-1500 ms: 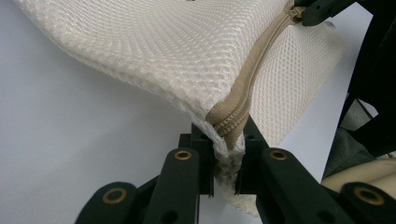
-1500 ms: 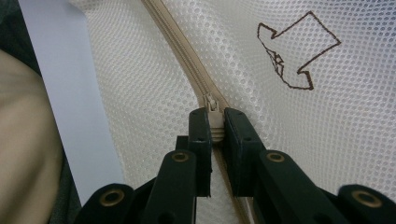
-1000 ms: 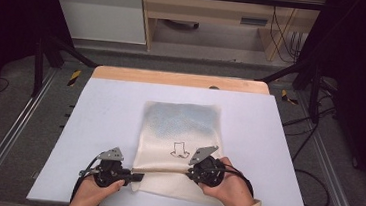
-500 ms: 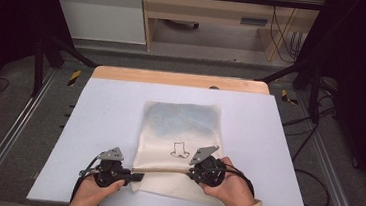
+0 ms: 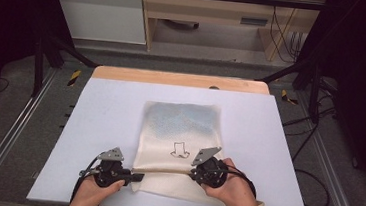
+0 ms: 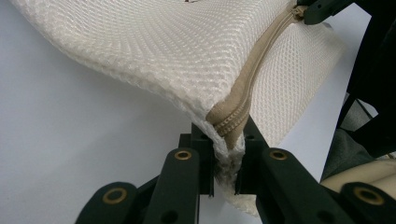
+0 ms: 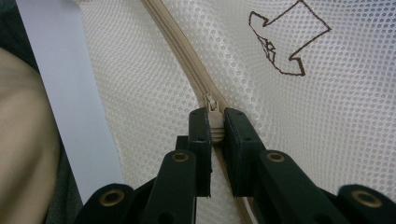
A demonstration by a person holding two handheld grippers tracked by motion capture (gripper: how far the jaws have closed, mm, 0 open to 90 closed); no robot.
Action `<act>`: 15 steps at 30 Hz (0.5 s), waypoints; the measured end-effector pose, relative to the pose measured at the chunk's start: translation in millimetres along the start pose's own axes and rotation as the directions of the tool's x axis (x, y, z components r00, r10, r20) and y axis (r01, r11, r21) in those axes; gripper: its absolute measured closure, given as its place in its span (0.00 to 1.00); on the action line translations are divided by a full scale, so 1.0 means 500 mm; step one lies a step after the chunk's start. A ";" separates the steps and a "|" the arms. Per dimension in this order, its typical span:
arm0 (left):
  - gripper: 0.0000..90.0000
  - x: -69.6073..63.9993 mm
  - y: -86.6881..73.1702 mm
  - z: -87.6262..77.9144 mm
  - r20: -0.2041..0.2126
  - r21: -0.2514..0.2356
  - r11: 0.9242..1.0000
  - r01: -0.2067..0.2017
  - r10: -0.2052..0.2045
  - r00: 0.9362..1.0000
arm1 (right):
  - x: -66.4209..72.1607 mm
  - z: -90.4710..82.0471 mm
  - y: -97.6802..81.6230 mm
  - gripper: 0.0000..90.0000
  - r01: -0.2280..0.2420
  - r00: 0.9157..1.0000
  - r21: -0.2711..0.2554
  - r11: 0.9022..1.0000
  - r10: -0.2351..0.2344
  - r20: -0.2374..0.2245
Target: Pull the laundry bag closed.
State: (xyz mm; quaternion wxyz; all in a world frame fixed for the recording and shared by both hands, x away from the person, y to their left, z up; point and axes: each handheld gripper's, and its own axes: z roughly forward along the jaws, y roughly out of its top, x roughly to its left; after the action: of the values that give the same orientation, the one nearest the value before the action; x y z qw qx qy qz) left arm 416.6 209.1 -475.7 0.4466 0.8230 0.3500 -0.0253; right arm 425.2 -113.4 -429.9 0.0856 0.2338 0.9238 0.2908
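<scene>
Cream mesh bag lies flat mid-table, zipper along its six-o'clock edge. Left gripper at seven o'clock is clamped on the bag's zipper-end corner. Right gripper at five o'clock pinches the zipper pull, jaws tight together.

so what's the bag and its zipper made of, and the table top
The bag looks like cream synthetic mesh, likely polyester: a fine grid of small holes, soft folds, matt. The zipper seems to be tan woven tape with fine coil teeth; its pull tab, pinched in the right gripper, looks like matching plastic, though coated metal is possible. The table top appears to be a smooth matt white sheet over wood.
</scene>
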 end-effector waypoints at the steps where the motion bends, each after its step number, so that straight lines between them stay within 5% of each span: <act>1: 0.90 0.000 0.000 0.000 0.000 0.000 1.000 0.000 0.000 1.000 | 0.000 -0.001 0.000 0.91 -0.003 1.000 -0.003 1.000 0.003 0.001; 15: 0.90 0.000 0.001 0.000 -0.004 -0.004 1.000 -0.005 0.005 1.000 | -0.004 -0.004 -0.010 0.91 -0.012 1.000 -0.007 1.000 0.012 -0.002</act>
State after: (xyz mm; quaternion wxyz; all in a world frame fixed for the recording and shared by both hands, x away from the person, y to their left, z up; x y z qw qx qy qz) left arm 416.5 209.0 -475.2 0.4477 0.8230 0.3489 -0.0216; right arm 424.6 -118.7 -431.2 0.0836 0.2388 0.9214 0.2949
